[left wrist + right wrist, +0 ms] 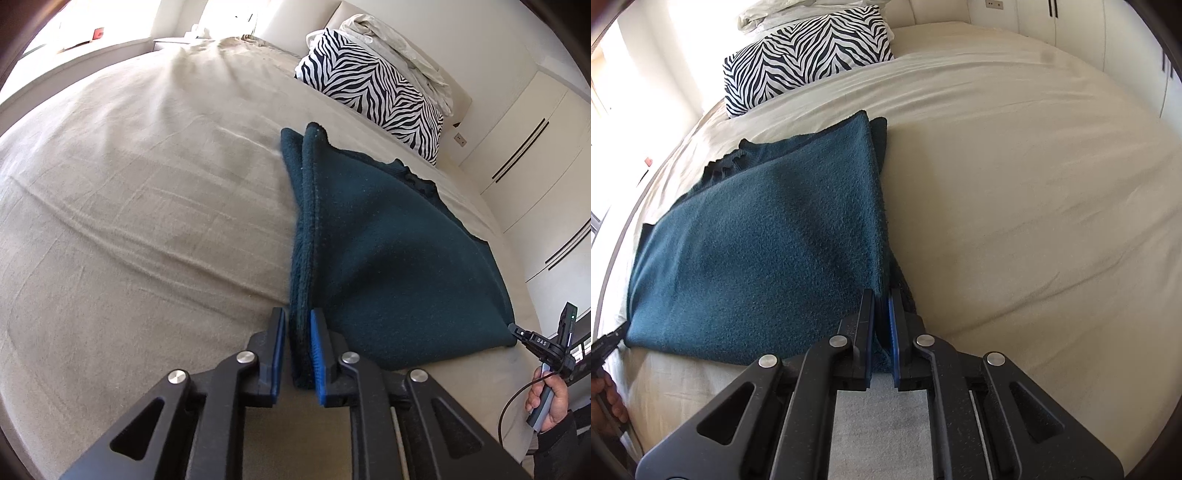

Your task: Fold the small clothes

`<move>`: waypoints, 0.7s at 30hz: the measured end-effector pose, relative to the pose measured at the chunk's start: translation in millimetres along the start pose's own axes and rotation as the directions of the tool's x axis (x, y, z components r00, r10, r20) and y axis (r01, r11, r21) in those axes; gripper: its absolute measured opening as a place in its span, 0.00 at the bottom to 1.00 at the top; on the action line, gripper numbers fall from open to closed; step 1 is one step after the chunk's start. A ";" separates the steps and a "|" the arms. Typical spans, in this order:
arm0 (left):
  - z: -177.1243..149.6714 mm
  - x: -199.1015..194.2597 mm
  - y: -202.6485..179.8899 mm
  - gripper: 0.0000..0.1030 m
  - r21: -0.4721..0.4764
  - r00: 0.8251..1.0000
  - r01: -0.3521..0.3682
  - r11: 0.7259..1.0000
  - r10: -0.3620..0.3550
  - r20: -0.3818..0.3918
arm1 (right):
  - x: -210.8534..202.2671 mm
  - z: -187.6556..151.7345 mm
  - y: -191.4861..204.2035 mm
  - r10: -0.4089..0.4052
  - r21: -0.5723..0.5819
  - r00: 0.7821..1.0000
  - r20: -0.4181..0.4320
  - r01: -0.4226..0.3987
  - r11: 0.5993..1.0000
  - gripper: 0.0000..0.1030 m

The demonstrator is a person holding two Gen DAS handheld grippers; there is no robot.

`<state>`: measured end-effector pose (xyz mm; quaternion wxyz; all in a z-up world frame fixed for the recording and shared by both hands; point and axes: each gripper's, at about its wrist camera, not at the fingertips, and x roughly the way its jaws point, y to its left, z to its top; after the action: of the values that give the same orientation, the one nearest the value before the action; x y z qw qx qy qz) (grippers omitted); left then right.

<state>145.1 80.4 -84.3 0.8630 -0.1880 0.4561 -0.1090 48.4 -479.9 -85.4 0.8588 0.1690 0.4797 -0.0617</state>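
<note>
The teal cloth (388, 251) lies on the bed (147, 203), doubled over at least once, and both claws are at its near corners. Layered edges show along the far corner, so 1 fold looks done; the top layer sits fairly flat with a soft ridge running across it.

The left claw (298, 334) has the cloth's thick folded edge standing between its blue pads (317, 343). The jaws are parted a little; the right pad looks to be against the fabric while the left pad shows a sliver of gap, so my read is that the grip is slack or letting go rather than pinching.

The right claw (882, 321) is nearly closed, its jaws squeezed on the opposite corner of the cloth, with fabric bunched between the pads. From the left camera, its tip sits at the cloth's near right corner, a hand (550, 402) holding it.

The zebra pillow (805, 55) and the pale bedding sit well apart at the head of the bed, clear of the work.

Judgement on progress: about midway. The cloth is a neat doubled panel but still broad; another fold or 2 and a smoothing seem left. No other clothes show in either view.
</note>
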 end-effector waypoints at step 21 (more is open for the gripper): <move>130.4 81.7 -82.7 0.40 0.227 0.983 -0.173 0.958 0.154 0.101 | 79.8 94.0 146.8 0.480 0.082 0.877 -0.011 -0.478 0.875 0.54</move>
<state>297.4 5.5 -43.2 0.9033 -0.0505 0.4179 -0.0827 205.7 -370.9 -73.5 0.8327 0.3164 0.4334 0.1368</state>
